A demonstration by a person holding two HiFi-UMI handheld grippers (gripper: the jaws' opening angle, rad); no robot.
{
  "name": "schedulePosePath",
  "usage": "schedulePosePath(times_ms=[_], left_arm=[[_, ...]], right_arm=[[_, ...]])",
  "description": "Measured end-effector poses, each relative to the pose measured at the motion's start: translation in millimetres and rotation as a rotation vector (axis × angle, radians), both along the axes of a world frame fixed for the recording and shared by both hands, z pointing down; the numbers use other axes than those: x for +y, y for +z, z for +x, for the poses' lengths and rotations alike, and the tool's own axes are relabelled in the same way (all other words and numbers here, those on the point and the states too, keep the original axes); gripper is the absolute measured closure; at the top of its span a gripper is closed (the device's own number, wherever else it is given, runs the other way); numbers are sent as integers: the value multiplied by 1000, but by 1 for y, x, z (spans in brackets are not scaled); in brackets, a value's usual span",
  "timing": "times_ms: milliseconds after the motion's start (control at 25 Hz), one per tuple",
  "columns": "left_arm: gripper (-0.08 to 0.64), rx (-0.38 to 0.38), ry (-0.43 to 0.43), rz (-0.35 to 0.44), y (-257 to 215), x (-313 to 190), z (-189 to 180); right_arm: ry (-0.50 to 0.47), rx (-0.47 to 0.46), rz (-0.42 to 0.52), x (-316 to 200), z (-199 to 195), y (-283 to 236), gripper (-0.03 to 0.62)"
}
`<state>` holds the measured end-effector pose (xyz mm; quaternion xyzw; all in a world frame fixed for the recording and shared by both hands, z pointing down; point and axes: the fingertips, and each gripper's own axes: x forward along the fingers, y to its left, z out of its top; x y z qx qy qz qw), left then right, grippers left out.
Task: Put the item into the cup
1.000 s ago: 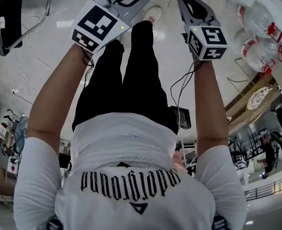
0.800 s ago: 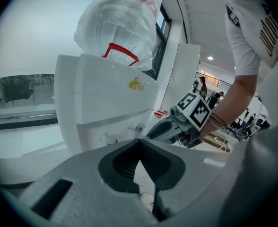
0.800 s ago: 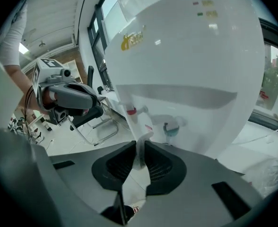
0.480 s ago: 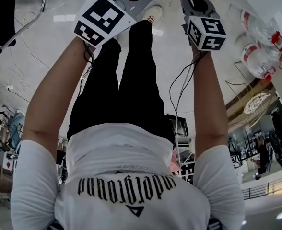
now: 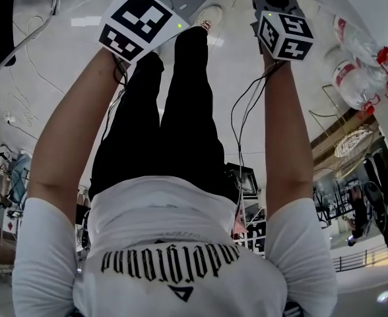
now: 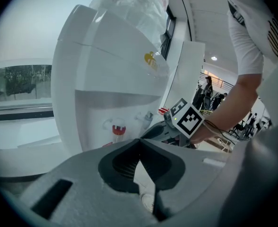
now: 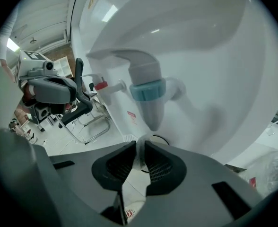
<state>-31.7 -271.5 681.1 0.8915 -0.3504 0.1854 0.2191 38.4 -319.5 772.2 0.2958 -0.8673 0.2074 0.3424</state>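
1. White short-sleeved T-shirt (image 5: 181, 210), printed with black gothic lettering (image 5: 171, 261) and a small black triangle beside it.
2. Black trousers (image 5: 174, 124) and a white shoe (image 5: 211, 13).
3. Grey moulded left tool (image 6: 139, 142) and right tool (image 7: 140, 145), both lined with black ribbed pads.
4. White left cube (image 5: 140, 24) and right cube (image 5: 285, 35), faced with black square markers, each lit by one small green light.
5. Thin black cables (image 5: 243, 121) below the right cube, more at the left wrist.
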Motion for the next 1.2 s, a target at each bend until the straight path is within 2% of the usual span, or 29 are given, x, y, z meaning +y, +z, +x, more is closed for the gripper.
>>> schedulePosePath(times_ms=[720, 920, 1200], left_arm=[[548, 25, -13, -25, 2, 2, 1], [548, 26, -7, -24, 0, 3, 5], [548, 28, -1, -9, -12, 2, 10]], right_arm=[[36, 29, -8, -8, 0, 16, 529], [37, 28, -14, -9, 1, 16, 495], [49, 25, -13, -6, 3, 7, 491]])
